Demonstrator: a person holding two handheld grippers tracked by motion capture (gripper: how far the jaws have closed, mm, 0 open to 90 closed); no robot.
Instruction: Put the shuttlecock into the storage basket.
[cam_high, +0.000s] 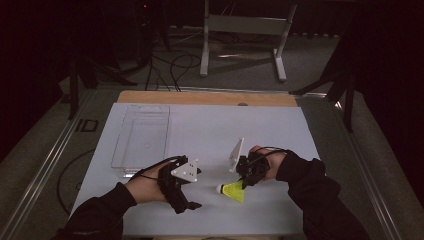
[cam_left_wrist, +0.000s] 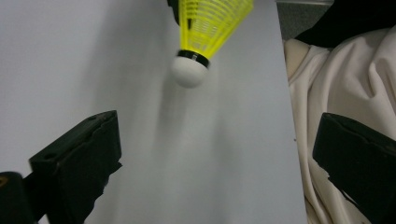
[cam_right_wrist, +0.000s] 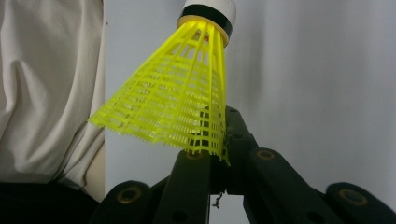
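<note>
White table cover (cam_high: 210, 125), wide and bare, under everything. Far left on it, clear plastic tray (cam_high: 142, 137), apparently with nothing inside, though hard to tell through the transparent walls. Nearer, 2 hands in dark sleeves, each with 1 gripper.

Left gripper (cam_high: 192, 200) near the front edge, just left of centre, jaws spread wide with nothing between them, only table cover and beige cloth (cam_left_wrist: 355, 93) at the edge. Pointing toward the shuttlecock from the cork side, near but apart.

Right gripper (cam_high: 245, 184) right of centre, jaws closed tight on the rim of the yellow shuttlecock (cam_high: 231, 190); in the right gripper view only a thin part of the lattice skirt (cam_right_wrist: 177, 112) pinched between the black pads. White cork tip (cam_left_wrist: 188, 71) pointing left, toward the left gripper, apparently a little above the table.

Probably a handover, or a carry to the tray. Possible troubles:
- Thin skirt mesh bending or slipping out of such a narrow edge pinch, then a drop and a roll.
- Left jaws closing on the round cork off-centre, pushing it sideways out of the grip.
- Release by the right before a firm hold by the left.
- Too hard a squeeze, crushing the skirt.
</note>
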